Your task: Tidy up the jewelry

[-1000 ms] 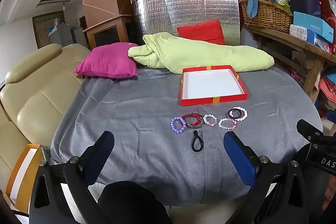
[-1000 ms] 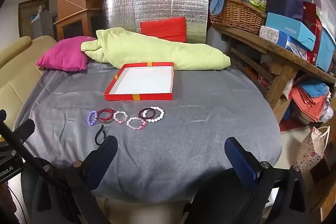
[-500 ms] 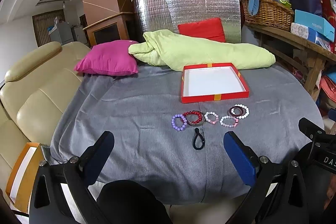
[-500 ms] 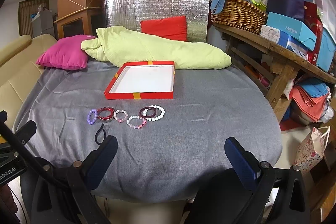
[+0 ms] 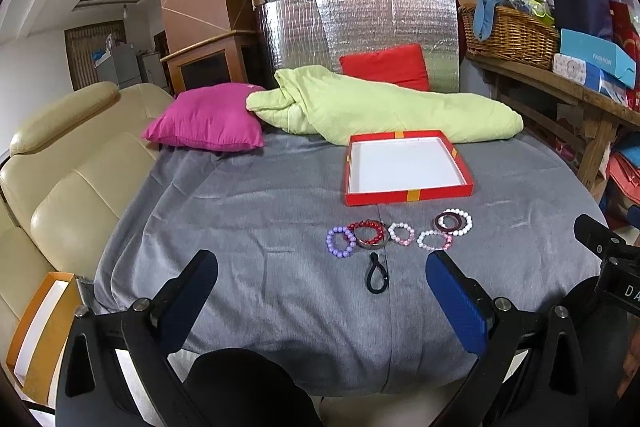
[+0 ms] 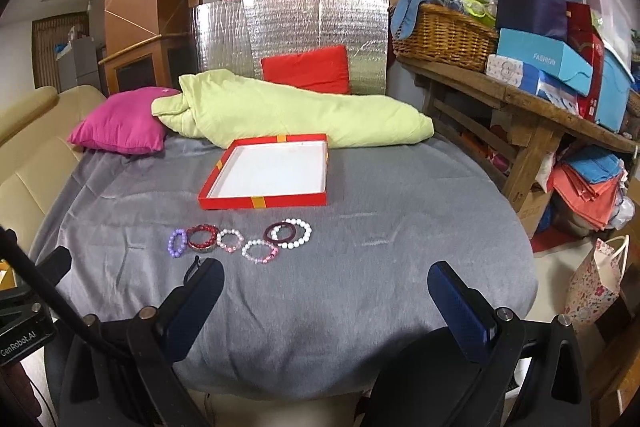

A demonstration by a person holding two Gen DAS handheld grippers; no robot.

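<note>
Your left gripper and right gripper hover wide open, empty, short of the bracelets beside the red tray.

Even indoor light, soft shadows, sharp focus — fisheye-bent, dark-vignetted edges

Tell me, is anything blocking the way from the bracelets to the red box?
Nothing visible does. The bracelets lie in a row on the grey cloth, just in front of the red box. Only bare cloth lies between them, and the box is open and empty. Both the left gripper and right gripper are open, holding nothing.
</note>
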